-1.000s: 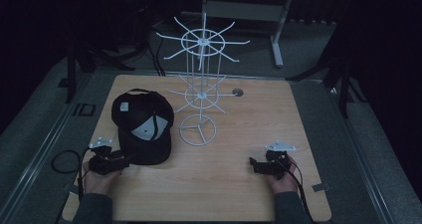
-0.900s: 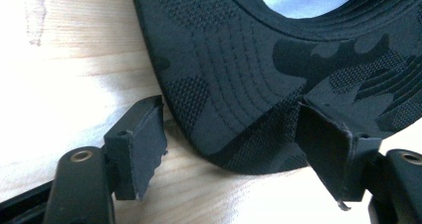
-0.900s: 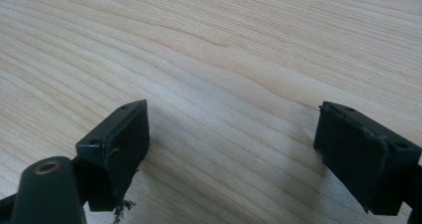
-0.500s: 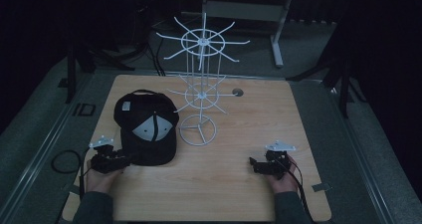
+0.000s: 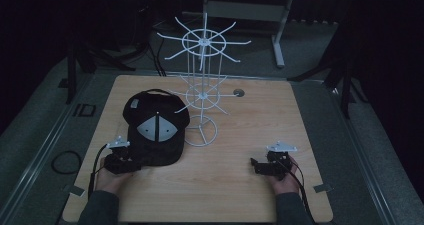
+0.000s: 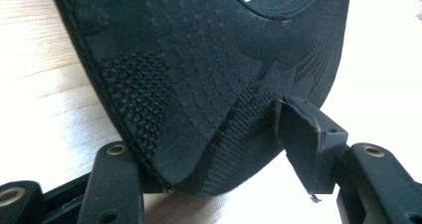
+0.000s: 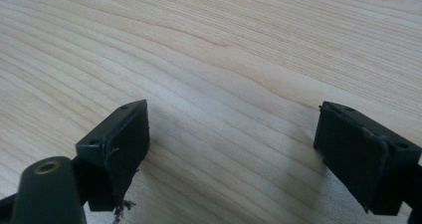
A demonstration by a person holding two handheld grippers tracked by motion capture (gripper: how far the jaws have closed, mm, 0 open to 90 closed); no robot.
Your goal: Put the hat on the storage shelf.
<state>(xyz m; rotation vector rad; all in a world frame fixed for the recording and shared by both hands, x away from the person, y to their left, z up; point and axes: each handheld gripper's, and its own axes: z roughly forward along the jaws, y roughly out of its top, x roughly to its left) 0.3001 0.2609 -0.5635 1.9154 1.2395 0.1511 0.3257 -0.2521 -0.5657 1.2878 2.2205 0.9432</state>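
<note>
Closing on the brim of the black cap (image 5: 156, 130), the left claw (image 5: 131, 164) is taking its first hold at the near-left part of the desk (image 5: 235, 195). Its jaws have just been narrowing, and in the left gripper view the brim (image 6: 209, 99) is lying between them: one jaw is tucked under the near edge of the brim, the other is resting against its right side, but whether the pads are already pressing firmly is hard to tell, so the grip is looking partly made rather than finished. The cap itself is lying flat on the left half of the desk, crown towards the far edge, brim towards the person, just beside the round base of the white wire rack (image 5: 201, 85) standing at the middle. The right claw (image 5: 256, 165) is resting near the near-right edge, jaws wide apart over bare wood, holding nothing.

Judging from this, the grasp step is under way. The next move is calling for the left jaws to finish pinching the brim, then a lift clear of the desk and a carry towards one of the rack's arms, keeping the crown from snagging the lower ring.
</note>
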